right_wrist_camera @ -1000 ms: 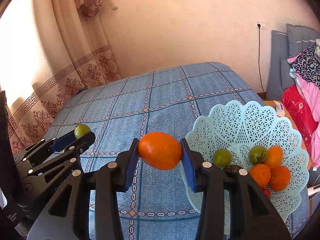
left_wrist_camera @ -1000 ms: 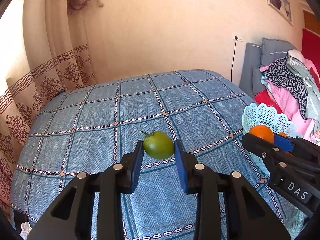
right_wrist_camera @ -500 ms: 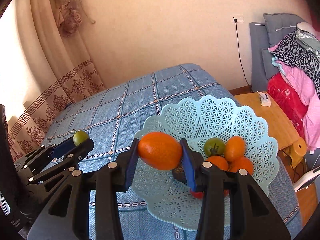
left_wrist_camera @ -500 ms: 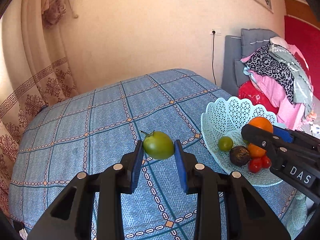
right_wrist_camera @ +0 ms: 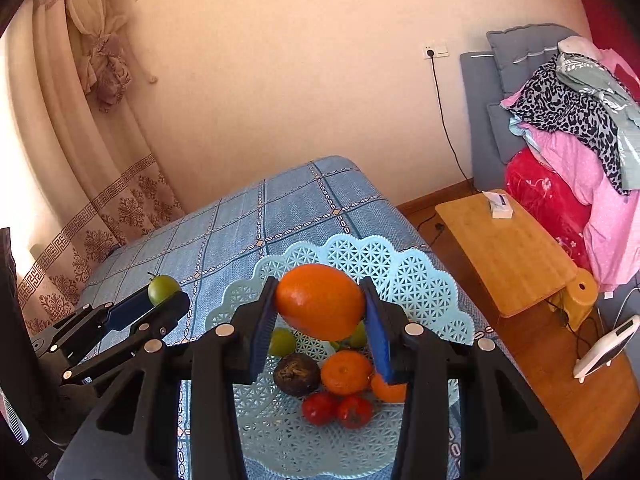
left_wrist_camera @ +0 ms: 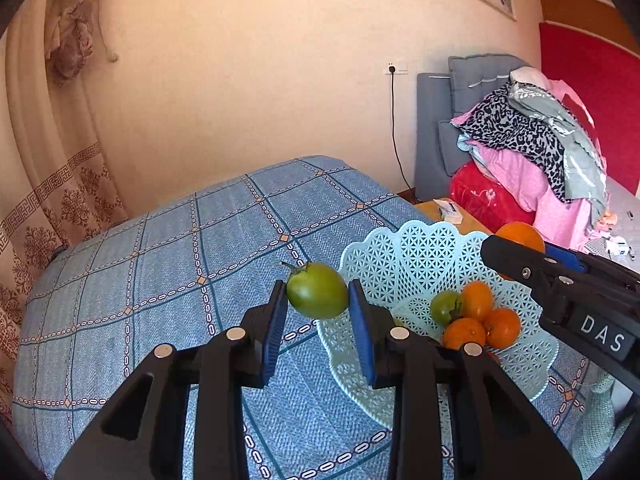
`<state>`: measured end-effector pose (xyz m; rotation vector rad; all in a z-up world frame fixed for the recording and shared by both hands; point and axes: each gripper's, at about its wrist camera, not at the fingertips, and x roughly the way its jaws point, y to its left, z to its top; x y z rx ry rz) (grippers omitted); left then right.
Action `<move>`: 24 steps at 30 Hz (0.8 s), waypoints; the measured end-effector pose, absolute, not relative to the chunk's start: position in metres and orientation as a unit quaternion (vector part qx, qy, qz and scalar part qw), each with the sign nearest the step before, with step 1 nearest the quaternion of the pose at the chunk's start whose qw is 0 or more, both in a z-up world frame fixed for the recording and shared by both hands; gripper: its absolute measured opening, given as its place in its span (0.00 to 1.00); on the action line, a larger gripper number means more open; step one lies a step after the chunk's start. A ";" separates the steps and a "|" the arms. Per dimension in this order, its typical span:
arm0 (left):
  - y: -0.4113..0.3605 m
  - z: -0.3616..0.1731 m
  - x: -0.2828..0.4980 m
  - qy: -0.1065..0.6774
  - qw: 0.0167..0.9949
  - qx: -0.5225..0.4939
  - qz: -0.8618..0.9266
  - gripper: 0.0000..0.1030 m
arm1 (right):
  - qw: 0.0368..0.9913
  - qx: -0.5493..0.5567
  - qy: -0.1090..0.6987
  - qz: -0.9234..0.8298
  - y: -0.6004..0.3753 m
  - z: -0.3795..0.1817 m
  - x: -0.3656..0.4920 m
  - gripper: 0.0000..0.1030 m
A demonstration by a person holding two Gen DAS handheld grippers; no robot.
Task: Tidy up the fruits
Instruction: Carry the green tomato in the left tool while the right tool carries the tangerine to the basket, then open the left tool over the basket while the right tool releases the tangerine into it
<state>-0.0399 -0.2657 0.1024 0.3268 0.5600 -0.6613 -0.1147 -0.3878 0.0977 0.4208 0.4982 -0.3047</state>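
fingers on the left gripper (left_wrist_camera: 318, 312) are clamped on a small green tomato with its stem on (left_wrist_camera: 317, 295), held in the air over the blue checked bedspread (left_wrist_camera: 168, 280), just beside the near-left rim of the pale blue lattice plastic basket (left_wrist_camera: 404, 252). right gripper (right_wrist_camera: 320, 322) is pinching a large orange citrus fruit (right_wrist_camera: 319, 301) directly above the basket, over the pile already inside: oranges, red and green tomatoes, one dark round fruit (right_wrist_camera: 297, 368). step in hand looks like carry-to-basket, both loads near drop. next: lower right, release gently onto the pile; left needs to shift right past the rim first.
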 end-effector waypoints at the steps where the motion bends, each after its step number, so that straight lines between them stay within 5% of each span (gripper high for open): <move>1: -0.270 0.102 -0.038 0.274 0.892 0.157 -0.323 0.31 | 0.935 0.208 0.244 -0.152 -0.392 0.097 -0.114 0.41; 24: -0.311 0.062 -0.011 0.356 0.839 0.158 -0.380 0.31 | 0.908 0.240 0.292 -0.184 -0.428 0.057 -0.090 0.41</move>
